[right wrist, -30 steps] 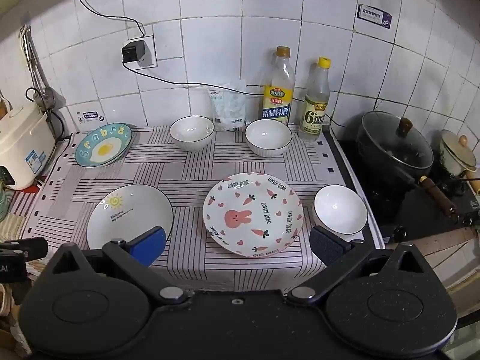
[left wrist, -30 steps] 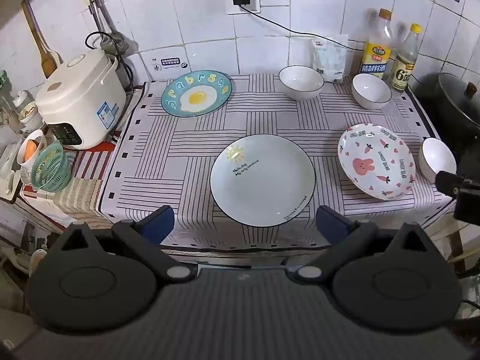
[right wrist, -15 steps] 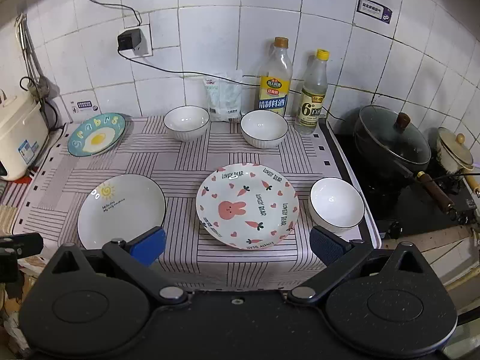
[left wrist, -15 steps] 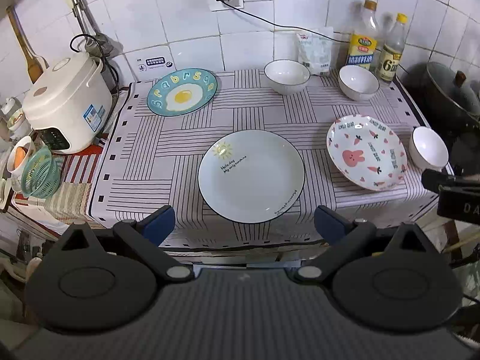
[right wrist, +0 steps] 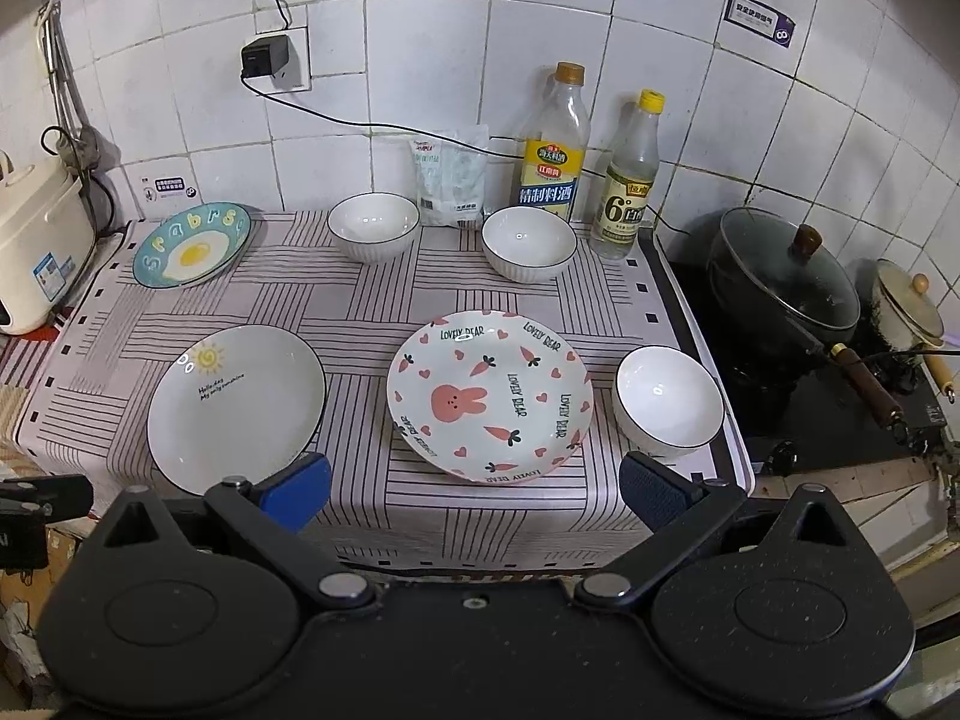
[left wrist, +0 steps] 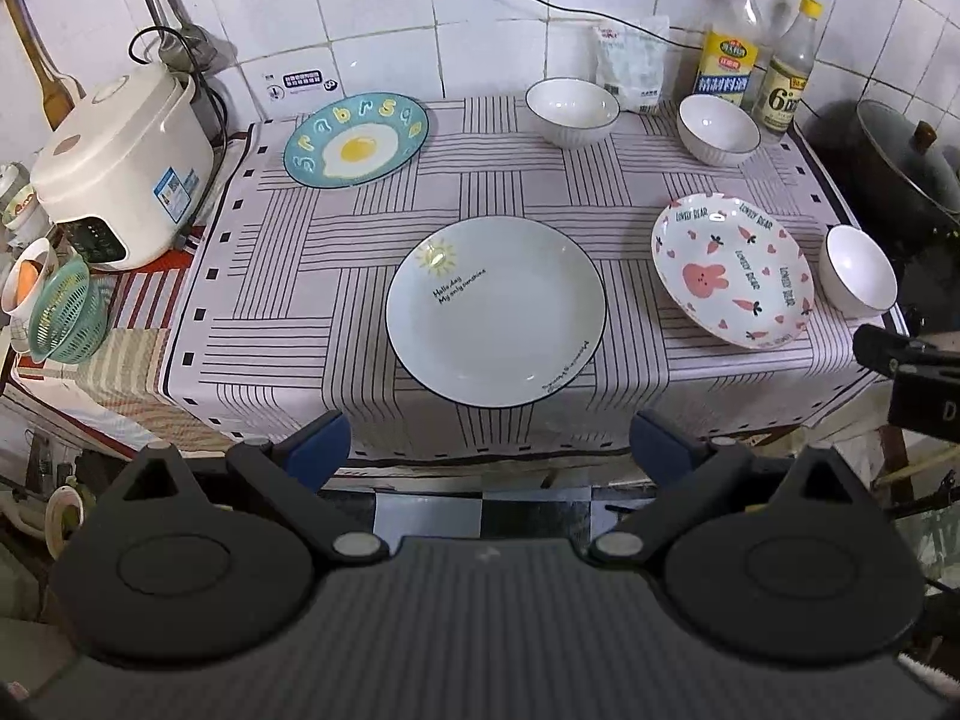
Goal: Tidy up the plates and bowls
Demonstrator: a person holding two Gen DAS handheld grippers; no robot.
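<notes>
Both grippers [left wrist: 489,450] [right wrist: 474,486] agape (empty)

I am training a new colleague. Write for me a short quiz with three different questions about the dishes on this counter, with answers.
1. How many bowls stand on the striped cloth?
2. True or false: the rabbit plate is stacked on the sun plate.
3. Which dish lies nearest the rice cooker: A) egg plate, B) rabbit plate, C) front bowl?

Key: 1. Three: two back bowls and the front bowl. 2. False; they lie apart. 3. A.
</notes>
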